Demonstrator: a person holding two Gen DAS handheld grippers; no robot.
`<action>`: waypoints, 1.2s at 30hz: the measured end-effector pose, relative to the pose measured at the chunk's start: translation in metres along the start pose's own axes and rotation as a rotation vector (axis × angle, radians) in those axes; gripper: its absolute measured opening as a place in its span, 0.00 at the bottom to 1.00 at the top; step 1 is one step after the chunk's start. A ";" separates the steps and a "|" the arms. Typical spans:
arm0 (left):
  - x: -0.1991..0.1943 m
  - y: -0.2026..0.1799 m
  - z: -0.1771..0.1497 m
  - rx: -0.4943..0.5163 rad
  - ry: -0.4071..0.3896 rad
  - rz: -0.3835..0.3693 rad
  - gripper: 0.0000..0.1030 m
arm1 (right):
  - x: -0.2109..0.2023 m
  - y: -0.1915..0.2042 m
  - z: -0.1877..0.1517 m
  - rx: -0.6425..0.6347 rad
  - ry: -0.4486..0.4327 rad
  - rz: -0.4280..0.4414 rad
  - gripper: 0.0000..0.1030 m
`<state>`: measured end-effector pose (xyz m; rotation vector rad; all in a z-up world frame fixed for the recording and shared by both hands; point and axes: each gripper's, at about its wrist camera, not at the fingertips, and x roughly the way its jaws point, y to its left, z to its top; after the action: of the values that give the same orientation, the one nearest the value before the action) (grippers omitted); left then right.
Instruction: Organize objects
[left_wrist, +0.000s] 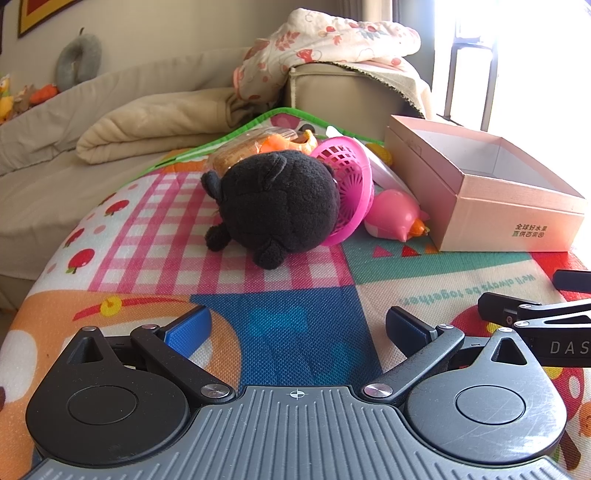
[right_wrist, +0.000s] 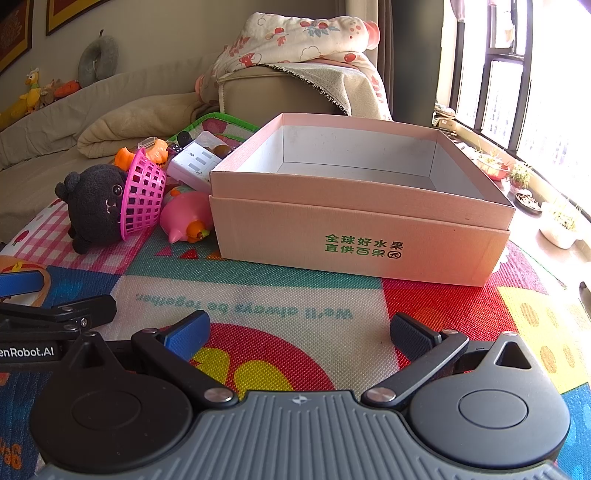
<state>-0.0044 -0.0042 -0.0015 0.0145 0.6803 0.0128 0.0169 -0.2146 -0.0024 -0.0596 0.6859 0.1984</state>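
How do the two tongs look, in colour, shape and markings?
Both look alike: the left tongs and right tongs each have a grey ribbed base with a small crosshair mark, two round black discs, black link arms with silver rivets, and blue textured pads. White lettering runs along the side of each body. No cables or sleeves show.

The left claw (left_wrist: 298, 328) hung low with its blue-padded fingers (left_wrist: 188, 330) spread wide and nothing between them. The right claw (right_wrist: 300, 330) sat just beside it, level, fingers (right_wrist: 410, 334) equally wide apart and empty.
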 end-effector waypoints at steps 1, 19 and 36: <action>0.000 0.001 0.000 -0.003 0.000 -0.002 1.00 | 0.000 0.001 0.000 -0.006 -0.001 -0.005 1.00; 0.003 0.003 0.004 -0.007 0.004 -0.009 1.00 | 0.001 0.001 0.001 -0.006 0.005 0.006 1.00; 0.033 0.064 0.077 -0.248 -0.048 -0.122 1.00 | 0.007 0.000 0.015 -0.043 0.119 0.038 1.00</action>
<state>0.0696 0.0592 0.0387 -0.2646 0.6273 -0.0201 0.0316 -0.2113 0.0046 -0.1002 0.8017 0.2474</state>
